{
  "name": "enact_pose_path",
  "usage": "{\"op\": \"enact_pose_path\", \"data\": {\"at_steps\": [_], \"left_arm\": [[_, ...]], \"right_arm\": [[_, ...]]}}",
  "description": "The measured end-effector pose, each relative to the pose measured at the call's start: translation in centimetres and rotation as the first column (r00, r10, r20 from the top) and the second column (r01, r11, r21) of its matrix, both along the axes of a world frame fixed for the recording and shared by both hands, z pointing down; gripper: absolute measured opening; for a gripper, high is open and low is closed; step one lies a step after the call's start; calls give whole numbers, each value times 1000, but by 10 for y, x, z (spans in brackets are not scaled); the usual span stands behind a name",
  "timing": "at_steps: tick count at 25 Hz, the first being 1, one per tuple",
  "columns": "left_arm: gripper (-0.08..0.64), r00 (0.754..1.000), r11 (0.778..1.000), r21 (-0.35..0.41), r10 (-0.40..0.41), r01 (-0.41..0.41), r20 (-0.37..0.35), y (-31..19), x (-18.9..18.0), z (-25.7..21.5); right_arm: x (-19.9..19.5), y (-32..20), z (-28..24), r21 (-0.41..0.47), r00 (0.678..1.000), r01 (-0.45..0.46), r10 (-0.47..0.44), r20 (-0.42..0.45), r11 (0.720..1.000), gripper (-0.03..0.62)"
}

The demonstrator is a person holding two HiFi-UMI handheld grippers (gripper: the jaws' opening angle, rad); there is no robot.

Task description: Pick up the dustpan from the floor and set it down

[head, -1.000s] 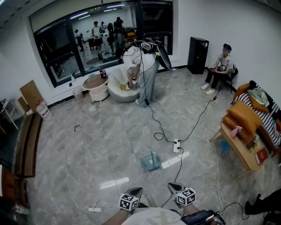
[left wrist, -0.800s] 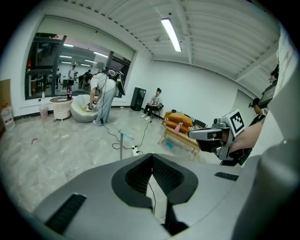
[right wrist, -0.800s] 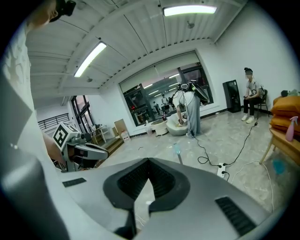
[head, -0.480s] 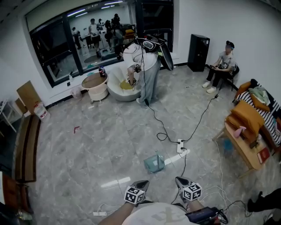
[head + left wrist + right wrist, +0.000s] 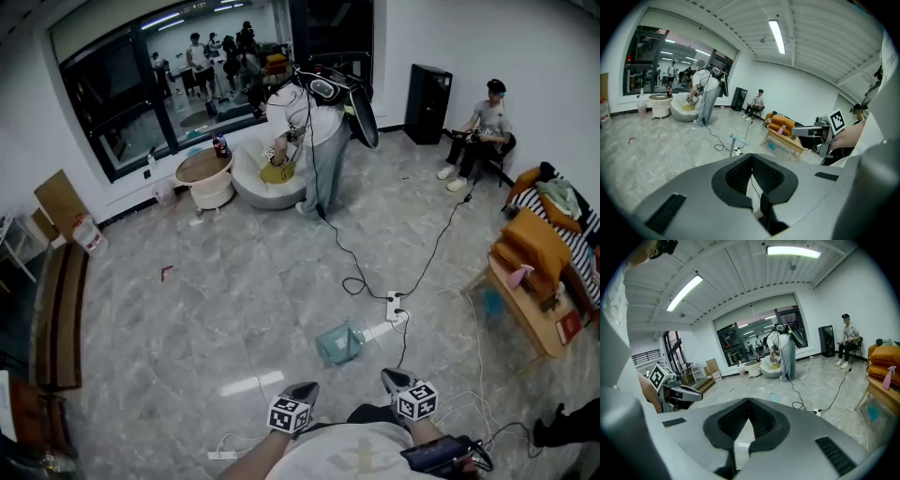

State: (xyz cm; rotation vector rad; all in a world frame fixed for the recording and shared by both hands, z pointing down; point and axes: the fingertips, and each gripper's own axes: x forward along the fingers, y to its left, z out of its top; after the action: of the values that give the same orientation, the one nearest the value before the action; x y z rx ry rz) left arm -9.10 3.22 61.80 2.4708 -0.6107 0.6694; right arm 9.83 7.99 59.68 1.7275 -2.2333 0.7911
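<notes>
The dustpan (image 5: pixel 339 343), pale teal and see-through with an upright handle, rests on the grey marble floor just beyond both grippers. It also shows small in the left gripper view, as the dustpan (image 5: pixel 736 140), and in the right gripper view, as the dustpan (image 5: pixel 772 397). My left gripper (image 5: pixel 305 387) hangs short of it and to its left, jaws shut and empty. My right gripper (image 5: pixel 389 377) hangs short of it and to its right, jaws also shut with nothing in them. Neither gripper touches the dustpan.
A white power strip (image 5: pixel 394 305) with black and white cables lies right behind the dustpan. A person (image 5: pixel 309 117) bends over a white tub at the back and another person (image 5: pixel 486 127) sits far right. A wooden table (image 5: pixel 525 314) stands right, a bench (image 5: pixel 56 309) left.
Both grippers have moved forward across the floor, and the dustpan now lies closer in front of them. The jaws have stayed shut. The person at the back has shifted slightly.
</notes>
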Motion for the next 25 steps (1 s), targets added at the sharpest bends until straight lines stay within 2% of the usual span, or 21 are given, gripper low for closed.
{"op": "enact_pose_path", "data": {"at_steps": [5,11,15,25], "left_arm": [[12,999,1000,-7,-30,30,-32,-10,-7,-1],[12,993,993,-33,-114,113,-21,-30,-10,9],[12,993,993,-49,-111,109,-37,-43,18,7],[12,999,998,-50,-30,29,-34,-84,95,6]], "right_arm": [[-7,-18,10,-21,999,41,-41,-3,999,17],[-7,-49,13,-14,994,112,-112,4,994,17],[13,-65,13,-19,992,127,-126,9,992,17],[67,-101,27,-49,991,131,-130,30,990,17]]}}
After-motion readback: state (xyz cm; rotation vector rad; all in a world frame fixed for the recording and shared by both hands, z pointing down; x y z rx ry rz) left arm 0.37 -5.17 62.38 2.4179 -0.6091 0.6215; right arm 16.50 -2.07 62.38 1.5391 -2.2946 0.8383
